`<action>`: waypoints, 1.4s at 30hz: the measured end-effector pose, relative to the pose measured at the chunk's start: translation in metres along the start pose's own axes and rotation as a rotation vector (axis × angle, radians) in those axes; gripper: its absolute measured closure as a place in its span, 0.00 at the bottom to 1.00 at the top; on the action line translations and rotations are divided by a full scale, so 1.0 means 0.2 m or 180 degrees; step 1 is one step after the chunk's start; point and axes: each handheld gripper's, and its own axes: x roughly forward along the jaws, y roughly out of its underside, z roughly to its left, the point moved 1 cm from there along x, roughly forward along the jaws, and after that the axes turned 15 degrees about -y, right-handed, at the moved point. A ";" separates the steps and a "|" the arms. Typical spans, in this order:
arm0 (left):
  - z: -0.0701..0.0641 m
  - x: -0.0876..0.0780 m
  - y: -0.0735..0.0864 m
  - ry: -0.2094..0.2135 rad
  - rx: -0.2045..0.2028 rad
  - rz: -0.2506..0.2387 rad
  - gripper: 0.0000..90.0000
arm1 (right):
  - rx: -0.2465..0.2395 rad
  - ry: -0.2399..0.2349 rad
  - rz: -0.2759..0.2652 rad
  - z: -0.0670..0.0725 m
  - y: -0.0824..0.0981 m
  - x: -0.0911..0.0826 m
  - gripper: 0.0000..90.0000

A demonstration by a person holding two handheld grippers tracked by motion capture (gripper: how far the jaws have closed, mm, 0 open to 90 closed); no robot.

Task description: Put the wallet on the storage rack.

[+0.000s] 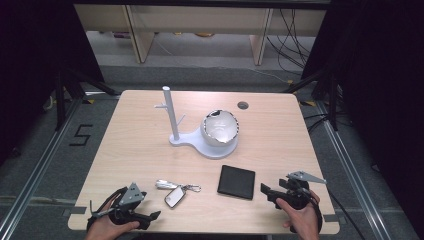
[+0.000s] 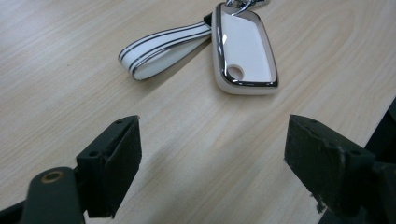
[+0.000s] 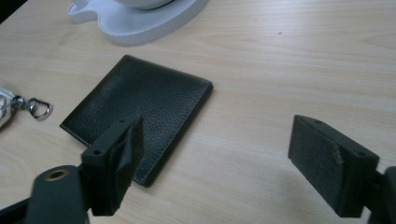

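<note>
Left hand-held gripper [image 1: 155, 215]: we are holding it at the tabletop's [image 1: 135, 145] near edge, jaws standing wide, gripping nothing.
Key fob [image 2: 243, 49]: it is lying flat just ahead of those jaws, its striped strap [image 2: 163, 44] trailing beside it.
Right hand-held gripper [image 1: 264, 190]: we are holding it wide, gripping nothing.
Black wallet [image 3: 140, 109]: it is lying flat just beyond the right jaws, towards one side.

High view overhead, facing fwd/down on table [image 1: 150, 145]; gripper cams low, close; wallet [image 3: 140, 112] shared, prob.
</note>
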 end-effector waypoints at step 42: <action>-0.34 0.50 -0.75 0.0503 0.0794 -0.0139 0.99 | 0.0269 -0.0454 0.0137 0.00 -0.04 0.05 0.28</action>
